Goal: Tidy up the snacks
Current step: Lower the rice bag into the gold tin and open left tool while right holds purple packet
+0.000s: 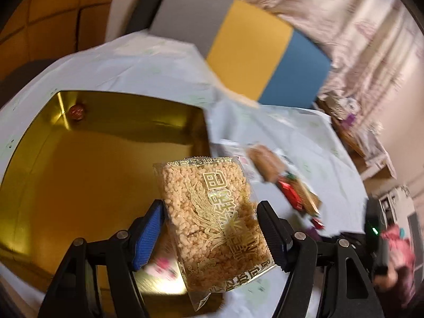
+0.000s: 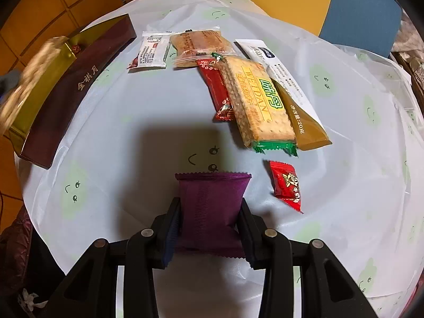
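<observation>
A clear-wrapped puffed-rice bar (image 1: 212,220) with gold printed characters is clamped in the left gripper (image 1: 210,228), held above the open gold-lined box (image 1: 79,175), where one small round red sweet (image 1: 76,111) sits in a far corner. The right gripper (image 2: 209,218) is closed on a matte purple crimped packet (image 2: 210,206) over the worktop (image 2: 119,111). Beyond it lie a red candy (image 2: 286,185), a "WEIDAN" cracker pack (image 2: 259,100) and an amber sachet (image 2: 307,122). The box's maroon side bears gold characters.
</observation>
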The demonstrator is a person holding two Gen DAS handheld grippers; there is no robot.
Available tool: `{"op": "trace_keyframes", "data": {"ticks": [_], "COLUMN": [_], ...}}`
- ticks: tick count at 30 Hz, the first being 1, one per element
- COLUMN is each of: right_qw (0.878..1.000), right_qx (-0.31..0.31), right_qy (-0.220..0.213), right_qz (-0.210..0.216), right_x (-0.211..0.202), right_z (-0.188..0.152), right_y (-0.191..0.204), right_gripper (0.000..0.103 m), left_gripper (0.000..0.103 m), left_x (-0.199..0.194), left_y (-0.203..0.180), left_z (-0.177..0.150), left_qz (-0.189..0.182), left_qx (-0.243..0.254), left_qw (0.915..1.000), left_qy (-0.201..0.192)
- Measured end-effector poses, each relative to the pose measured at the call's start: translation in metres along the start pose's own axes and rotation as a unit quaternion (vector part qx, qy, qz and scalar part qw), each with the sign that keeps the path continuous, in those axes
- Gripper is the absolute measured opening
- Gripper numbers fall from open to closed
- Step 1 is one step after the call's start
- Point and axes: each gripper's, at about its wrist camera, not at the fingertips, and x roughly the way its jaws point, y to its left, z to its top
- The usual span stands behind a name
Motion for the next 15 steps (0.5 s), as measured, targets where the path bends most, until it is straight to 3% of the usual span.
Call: {"op": "trace_keyframes", "data": {"ticks": [8, 15], "right_qw": [1.0, 1.0], "right_qx": [-0.002, -0.002], "right_qy": [0.0, 0.0], "right_qz": [-0.001, -0.002], "right_x": [0.001, 0.001], "right_z": [0.0, 0.001], "right_y": [0.002, 0.002], "right_gripper": [0.041, 0.041], "left_gripper": [0.072, 0.072], "left_x": [0.048, 0.06], "left_y": [0.024, 0.027], "left_z": [0.038, 0.066], "left_qz": [0.051, 0.061], "left_qx": [-0.003, 0.003], "left_qw": [0.9986, 0.9981], "left_qy": [0.017, -0.012]}}
